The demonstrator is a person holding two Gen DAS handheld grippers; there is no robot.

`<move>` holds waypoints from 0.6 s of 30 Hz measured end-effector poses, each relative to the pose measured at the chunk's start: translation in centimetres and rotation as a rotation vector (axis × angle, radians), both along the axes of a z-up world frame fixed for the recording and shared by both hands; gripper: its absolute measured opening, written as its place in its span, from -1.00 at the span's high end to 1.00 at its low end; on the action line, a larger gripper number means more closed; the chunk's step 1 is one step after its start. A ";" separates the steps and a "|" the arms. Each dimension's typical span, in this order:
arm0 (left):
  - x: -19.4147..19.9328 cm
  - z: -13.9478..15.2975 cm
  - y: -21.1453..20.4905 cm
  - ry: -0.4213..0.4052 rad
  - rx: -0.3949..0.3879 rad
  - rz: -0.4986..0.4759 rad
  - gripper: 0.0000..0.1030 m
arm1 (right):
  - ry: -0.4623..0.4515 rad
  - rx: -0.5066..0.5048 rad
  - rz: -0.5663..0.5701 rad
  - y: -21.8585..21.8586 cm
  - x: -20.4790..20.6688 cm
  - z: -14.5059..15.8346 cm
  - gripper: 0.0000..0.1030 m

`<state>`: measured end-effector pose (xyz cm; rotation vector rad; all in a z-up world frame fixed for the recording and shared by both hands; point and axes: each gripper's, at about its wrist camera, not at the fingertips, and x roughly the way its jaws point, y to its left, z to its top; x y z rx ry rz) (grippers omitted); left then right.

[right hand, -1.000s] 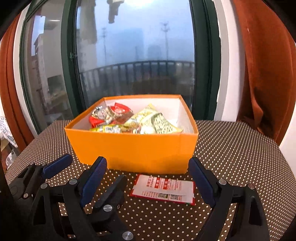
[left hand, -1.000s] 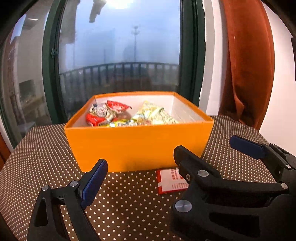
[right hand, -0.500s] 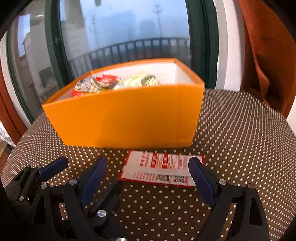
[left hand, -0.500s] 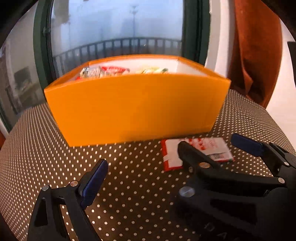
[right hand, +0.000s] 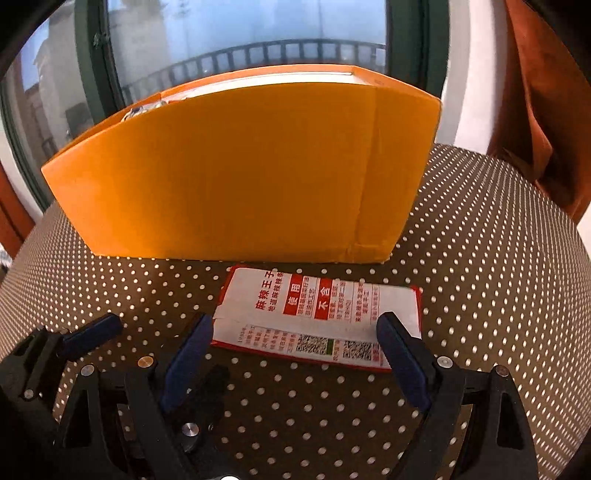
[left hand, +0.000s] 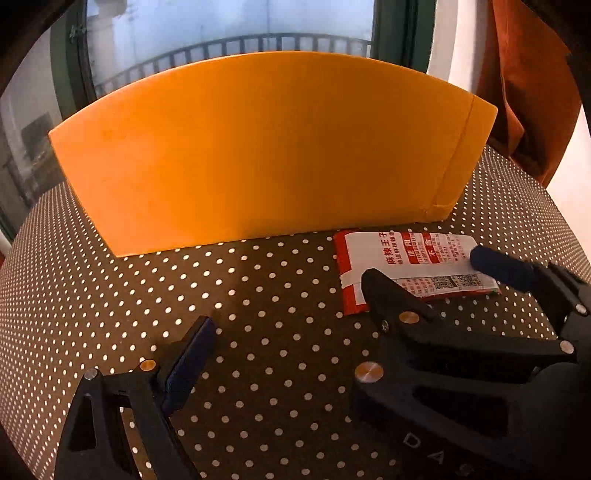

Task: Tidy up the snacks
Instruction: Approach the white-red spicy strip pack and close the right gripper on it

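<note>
A flat red and white snack packet [right hand: 317,317] lies on the dotted tablecloth in front of the orange box [right hand: 240,166]. My right gripper [right hand: 295,339] is open, low over the table, its blue-padded fingers on either side of the packet's near edge. In the left wrist view the packet [left hand: 406,262] lies at the right, in front of the box [left hand: 266,147]. My left gripper [left hand: 291,332] is open and empty over the cloth, left of the packet; the right gripper [left hand: 424,266] crosses in front of its right finger. The box's contents are almost hidden by its front wall.
The table has a brown cloth with white dots [right hand: 480,258]. A large window with a railing [right hand: 258,33] stands behind the box. A rust-coloured curtain [right hand: 546,92] hangs at the right.
Both grippers have dropped lower and moved forward toward the box. The right gripper's fingers now flank the packet. The box's inside has gone out of sight.
</note>
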<state>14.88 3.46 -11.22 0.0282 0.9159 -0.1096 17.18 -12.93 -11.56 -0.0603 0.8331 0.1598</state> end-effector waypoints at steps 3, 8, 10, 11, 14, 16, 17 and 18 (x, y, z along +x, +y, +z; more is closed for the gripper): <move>0.7 0.1 -0.5 0.004 0.001 -0.005 -0.80 | -0.009 -0.033 0.037 0.0 0.2 0.4 -0.79; 1.6 0.2 -1.2 0.003 0.001 0.014 -0.80 | -0.041 -0.062 0.122 -0.2 1.3 0.7 -0.79; 1.7 0.1 -1.4 0.002 0.004 0.021 -0.81 | -0.026 -0.028 0.151 -0.4 1.9 0.3 -0.78; 1.7 0.1 -1.5 0.002 0.005 0.024 -0.81 | -0.004 -0.006 0.155 -0.6 2.3 -0.1 -0.78; 1.5 0.0 -1.6 0.001 0.009 0.035 -0.81 | 0.003 0.006 0.157 -0.7 2.5 -0.2 -0.78; 1.2 0.0 -1.6 0.000 0.011 0.047 -0.81 | 0.024 0.009 0.157 -0.6 2.5 -0.3 -0.79; 1.0 0.0 -1.6 0.000 0.013 0.049 -0.81 | 0.028 0.006 0.153 -0.6 2.4 -0.3 -0.79; 0.8 0.0 -1.6 -0.002 0.018 0.050 -0.81 | 0.038 0.005 0.145 -0.7 2.2 -0.4 -0.79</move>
